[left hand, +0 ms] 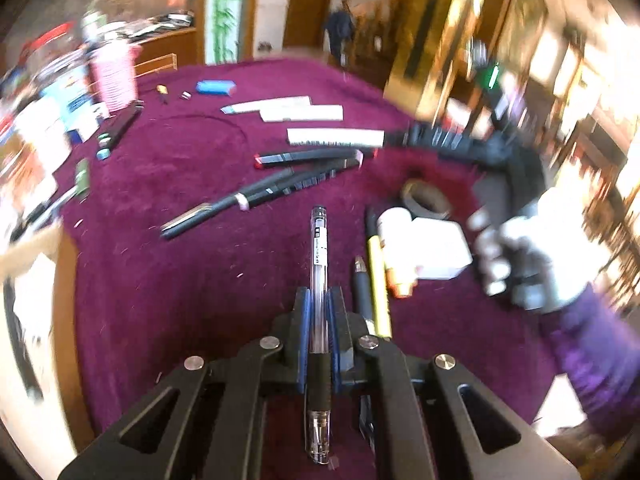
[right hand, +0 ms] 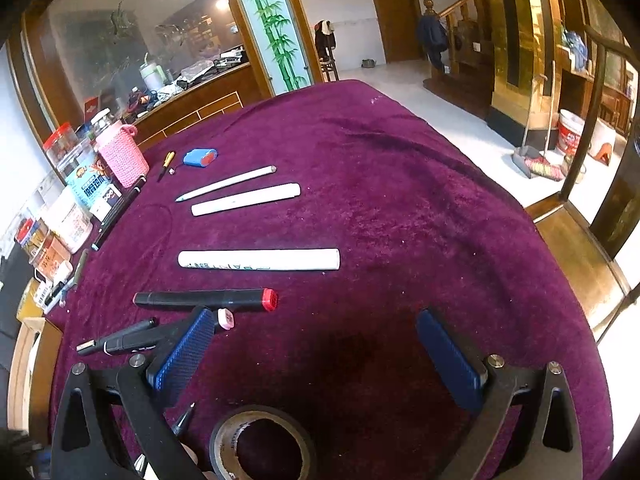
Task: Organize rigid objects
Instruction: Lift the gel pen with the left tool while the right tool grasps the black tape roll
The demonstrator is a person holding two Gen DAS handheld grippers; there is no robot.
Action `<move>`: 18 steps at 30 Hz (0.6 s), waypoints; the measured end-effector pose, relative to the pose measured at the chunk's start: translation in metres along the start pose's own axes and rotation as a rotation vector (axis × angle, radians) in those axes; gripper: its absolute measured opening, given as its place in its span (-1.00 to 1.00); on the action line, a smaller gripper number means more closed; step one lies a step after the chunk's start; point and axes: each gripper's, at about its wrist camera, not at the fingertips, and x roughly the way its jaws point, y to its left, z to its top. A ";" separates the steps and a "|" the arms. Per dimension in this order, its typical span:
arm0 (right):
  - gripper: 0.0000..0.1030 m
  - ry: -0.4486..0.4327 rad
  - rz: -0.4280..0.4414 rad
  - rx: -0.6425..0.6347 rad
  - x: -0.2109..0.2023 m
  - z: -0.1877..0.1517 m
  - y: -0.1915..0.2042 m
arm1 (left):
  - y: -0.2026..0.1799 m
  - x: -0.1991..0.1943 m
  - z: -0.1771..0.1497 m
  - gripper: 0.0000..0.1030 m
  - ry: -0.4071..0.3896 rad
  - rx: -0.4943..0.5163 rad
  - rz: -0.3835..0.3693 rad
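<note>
My left gripper (left hand: 319,298) is shut on a clear ballpoint pen (left hand: 319,248) with a black rubber grip. The pen lies along the fingers, above the purple tablecloth (left hand: 180,280), with its cap end pointing forward. Just right of it lie a black pen (left hand: 362,292), a yellow pen (left hand: 378,284), a white bottle (left hand: 394,240) and a white box (left hand: 438,250). My right gripper (right hand: 320,356) stands open over bare cloth with nothing between its blue pads (right hand: 188,352). A roll of tape (right hand: 260,440) lies just below it.
Three white pens (right hand: 260,260) and black markers, one red-capped (right hand: 208,300), lie in a row on the cloth. A pink knitted cup (right hand: 122,152), jars and boxes crowd the left edge. A blue case (right hand: 200,157) lies at the back. A gloved hand (left hand: 520,256) holds the right gripper.
</note>
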 end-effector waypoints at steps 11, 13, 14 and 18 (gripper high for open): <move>0.99 0.055 0.081 0.019 -0.026 -0.009 -0.004 | 0.042 -0.116 -0.031 -0.84 -0.268 -0.148 -0.078; 0.99 0.091 0.066 -0.049 -0.031 -0.015 0.008 | 0.050 -0.120 -0.035 -0.84 -0.282 -0.168 -0.079; 0.99 0.114 0.044 -0.087 -0.031 -0.018 0.014 | 0.053 -0.120 -0.036 -0.84 -0.286 -0.176 -0.081; 0.99 0.177 -0.032 -0.177 -0.022 -0.029 0.034 | 0.063 -0.120 -0.044 -0.84 -0.289 -0.207 -0.090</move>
